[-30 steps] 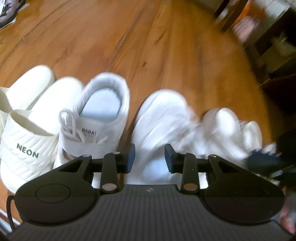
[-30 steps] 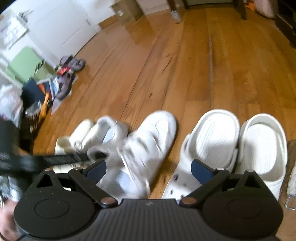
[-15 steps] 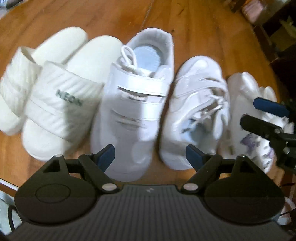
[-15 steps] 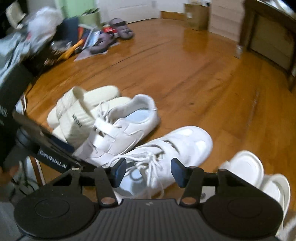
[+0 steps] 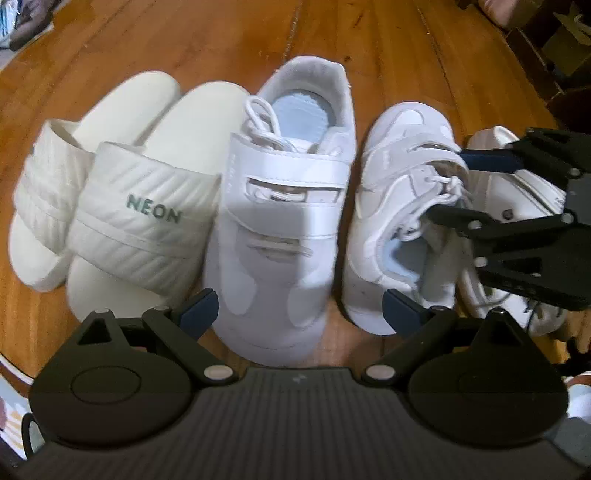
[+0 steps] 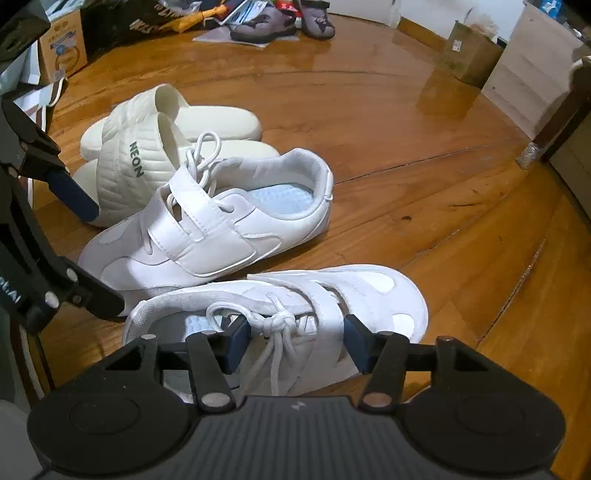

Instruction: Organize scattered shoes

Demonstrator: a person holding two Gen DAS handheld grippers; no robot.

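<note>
Low in the left wrist frame, left gripper (image 5: 299,314) spread wide, jaws just opened further, nothing gripped; toe of strap sneaker (image 5: 284,221) lies between the pads, untouched. Second sneaker (image 5: 399,221) just right of it, pointing the opposite way. Right gripper (image 6: 295,341) straddles that shoe's (image 6: 295,295) laces and tongue, jaws half apart and just widened slightly; whether the pads press, cannot tell. NEON slides (image 5: 122,195) at left, side by side, touching the strap sneaker. Dark shoes (image 6: 280,22) at top of right frame, well apart on wood floor (image 6: 406,129).
</note>
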